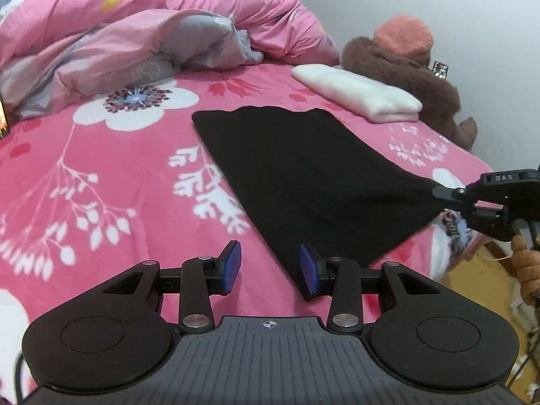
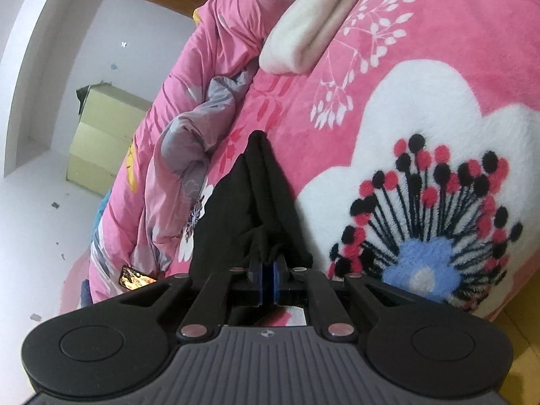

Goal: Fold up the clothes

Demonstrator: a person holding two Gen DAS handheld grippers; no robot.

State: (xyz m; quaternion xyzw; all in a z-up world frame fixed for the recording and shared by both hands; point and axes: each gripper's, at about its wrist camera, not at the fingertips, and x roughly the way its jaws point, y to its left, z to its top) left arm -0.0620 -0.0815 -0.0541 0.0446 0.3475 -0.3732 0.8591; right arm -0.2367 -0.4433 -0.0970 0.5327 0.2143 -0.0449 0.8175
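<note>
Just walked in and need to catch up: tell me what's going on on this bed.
A person with a gripper in each hand is folding a black garment spread on the pink floral bedspread. The right gripper is shut on one corner of it. The left gripper is open and empty, near the garment's near edge. A folded white cloth lies beyond.

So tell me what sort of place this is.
Almost certainly a bedroom in a home. The work surface is a bed covered by a pink floral blanket, with a rumpled pink duvet heaped at the far end and a brown plush toy against the wall beside a folded white garment.
</note>
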